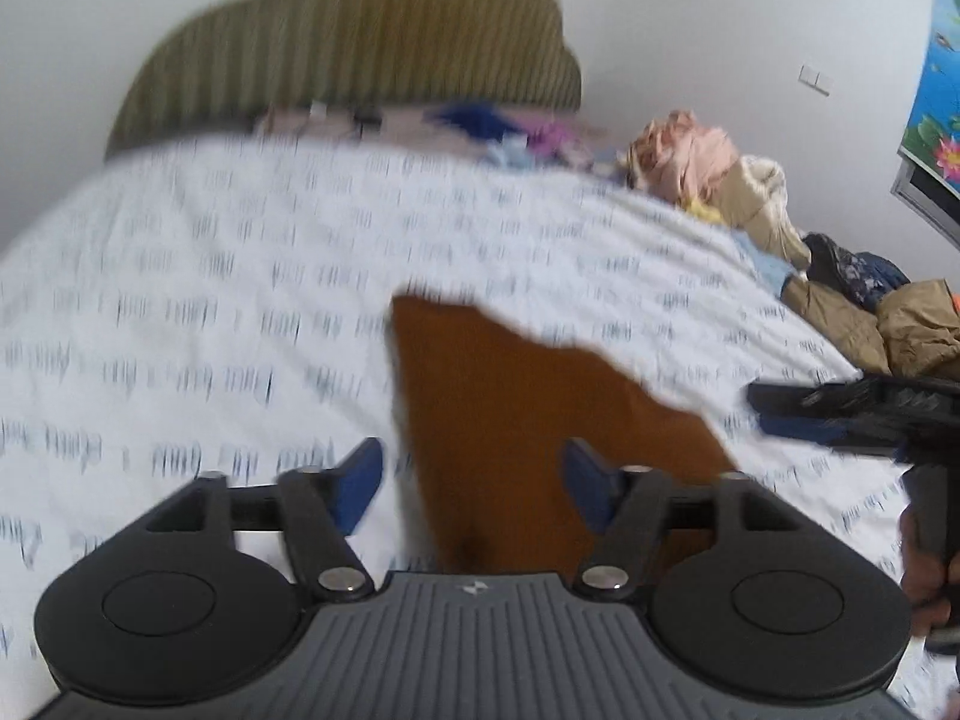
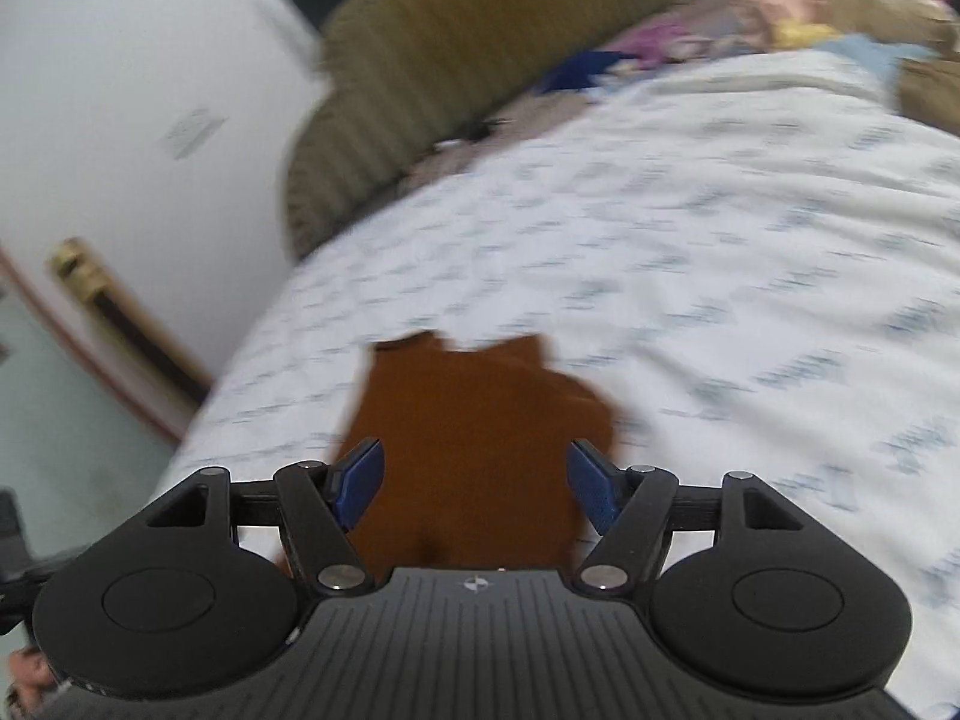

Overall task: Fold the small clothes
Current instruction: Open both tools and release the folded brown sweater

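Note:
A small brown garment [image 1: 516,420] lies on the white printed bedsheet [image 1: 240,276]; it also shows in the right wrist view [image 2: 474,438]. My left gripper [image 1: 474,483] is open, its blue fingertips [image 1: 360,483] spread over the garment's near left part. My right gripper [image 2: 474,483] is open too, its jaws straddling the garment's near end. The right gripper also appears at the right edge of the left wrist view [image 1: 852,408]. Both views are motion-blurred.
An olive ribbed headboard [image 1: 360,42] stands at the bed's far end. A pile of clothes [image 1: 750,192] lies along the bed's right side, with more garments [image 1: 480,120] by the headboard. The bed's left edge and the floor [image 2: 72,420] show in the right wrist view.

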The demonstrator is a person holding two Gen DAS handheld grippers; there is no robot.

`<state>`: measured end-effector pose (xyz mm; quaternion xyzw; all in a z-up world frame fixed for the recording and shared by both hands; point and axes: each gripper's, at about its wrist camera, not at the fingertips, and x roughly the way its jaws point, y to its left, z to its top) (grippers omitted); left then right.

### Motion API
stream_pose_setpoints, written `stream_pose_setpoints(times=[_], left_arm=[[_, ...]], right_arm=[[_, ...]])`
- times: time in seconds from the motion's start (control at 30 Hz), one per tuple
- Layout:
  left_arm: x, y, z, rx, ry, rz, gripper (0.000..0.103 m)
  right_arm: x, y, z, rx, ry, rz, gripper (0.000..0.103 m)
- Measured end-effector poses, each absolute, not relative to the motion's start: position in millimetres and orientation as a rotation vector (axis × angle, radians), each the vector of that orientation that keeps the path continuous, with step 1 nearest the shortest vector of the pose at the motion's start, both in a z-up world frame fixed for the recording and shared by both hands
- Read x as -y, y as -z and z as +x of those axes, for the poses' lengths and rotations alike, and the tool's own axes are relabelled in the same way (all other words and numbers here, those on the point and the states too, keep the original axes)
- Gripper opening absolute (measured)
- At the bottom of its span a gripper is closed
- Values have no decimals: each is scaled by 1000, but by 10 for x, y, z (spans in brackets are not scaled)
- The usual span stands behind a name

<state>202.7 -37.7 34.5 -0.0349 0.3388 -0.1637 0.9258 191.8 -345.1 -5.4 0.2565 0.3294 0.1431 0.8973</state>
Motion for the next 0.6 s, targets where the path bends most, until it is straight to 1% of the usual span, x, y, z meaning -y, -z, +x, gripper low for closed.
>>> stream_pose_setpoints(times=[0.1, 0.17, 0.23, 0.27, 0.3, 0.33, 0.37, 0.43, 0.5, 0.6], left_arm=[[754, -267, 2116, -695, 343, 34, 69], [923, -79, 2196, -725, 334, 83, 69], [1028, 208, 2332, -793, 298, 123, 69], [1032, 401, 2394, -827, 272, 135, 71], [992, 525, 2433, -836, 260, 109, 77], [883, 600, 2454, -827, 263, 33, 78], [774, 633, 2514, -854, 271, -46, 79], [644, 571, 2584, -885, 270, -99, 79], [644, 467, 2607, -863, 247, -51, 79], [659, 332, 2730, -832, 223, 12, 78]], right_arm=[[3169, 114, 2196, -728, -309, 491, 67], [3046, 320, 2379, -801, -268, 445, 64], [3016, 623, 2542, -886, -187, 396, 63], [3013, 700, 2521, -842, -180, 349, 63], [2966, 733, 2530, -826, -175, 284, 63], [2933, 748, 2542, -823, -167, 260, 64], [2912, 744, 2566, -829, -163, 256, 66], [2879, 689, 2617, -853, -173, 226, 67], [2917, 554, 2596, -840, -204, 264, 68], [2961, 246, 2525, -726, -241, 297, 68]])
